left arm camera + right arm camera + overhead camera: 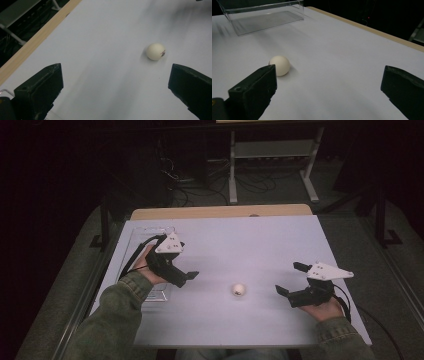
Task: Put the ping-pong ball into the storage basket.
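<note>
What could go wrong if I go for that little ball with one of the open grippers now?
The white ball lies loose on the smooth table, so a jaw that touches first may roll it away. In the right gripper view it sits beside one jaw, not centred. The left gripper hangs over the clear tray and could bump it.

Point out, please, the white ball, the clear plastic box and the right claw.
white ball (238, 290): high view, its top.
clear plastic box (265, 21): right gripper view, its floor.
right claw (288, 279): high view, gap between fingertips.
</note>
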`<state>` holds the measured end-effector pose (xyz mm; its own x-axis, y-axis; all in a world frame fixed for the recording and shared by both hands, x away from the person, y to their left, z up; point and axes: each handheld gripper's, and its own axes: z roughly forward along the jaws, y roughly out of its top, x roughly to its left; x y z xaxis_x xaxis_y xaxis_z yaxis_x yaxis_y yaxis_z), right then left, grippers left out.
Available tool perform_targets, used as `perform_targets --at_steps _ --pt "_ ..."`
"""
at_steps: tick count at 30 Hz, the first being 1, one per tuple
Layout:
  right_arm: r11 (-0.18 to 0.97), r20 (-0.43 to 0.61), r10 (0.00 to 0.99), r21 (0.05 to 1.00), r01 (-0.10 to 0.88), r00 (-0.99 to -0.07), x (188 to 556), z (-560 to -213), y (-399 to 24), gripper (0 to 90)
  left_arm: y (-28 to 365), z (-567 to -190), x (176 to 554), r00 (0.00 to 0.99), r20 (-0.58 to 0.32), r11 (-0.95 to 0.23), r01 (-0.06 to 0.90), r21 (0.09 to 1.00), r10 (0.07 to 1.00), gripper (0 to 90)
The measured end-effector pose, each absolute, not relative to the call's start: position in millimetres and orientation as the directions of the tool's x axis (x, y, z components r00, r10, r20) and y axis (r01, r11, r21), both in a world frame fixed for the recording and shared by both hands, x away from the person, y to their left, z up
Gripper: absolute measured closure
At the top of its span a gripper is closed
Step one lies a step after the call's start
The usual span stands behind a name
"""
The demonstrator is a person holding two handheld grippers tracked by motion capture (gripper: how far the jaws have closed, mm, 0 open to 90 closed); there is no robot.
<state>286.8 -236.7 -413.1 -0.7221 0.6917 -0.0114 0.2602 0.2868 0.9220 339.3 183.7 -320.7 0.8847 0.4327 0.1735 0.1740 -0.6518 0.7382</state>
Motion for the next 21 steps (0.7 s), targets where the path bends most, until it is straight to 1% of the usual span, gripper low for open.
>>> perform_targets --at_steps 21 --pt "0.284 0.002 0.69 0.919 0.274 -0.724 288 -416 -238 0.0 161 -325 352 0.924 0.13 -0.714 0.182 0.676 0.358 0.0"
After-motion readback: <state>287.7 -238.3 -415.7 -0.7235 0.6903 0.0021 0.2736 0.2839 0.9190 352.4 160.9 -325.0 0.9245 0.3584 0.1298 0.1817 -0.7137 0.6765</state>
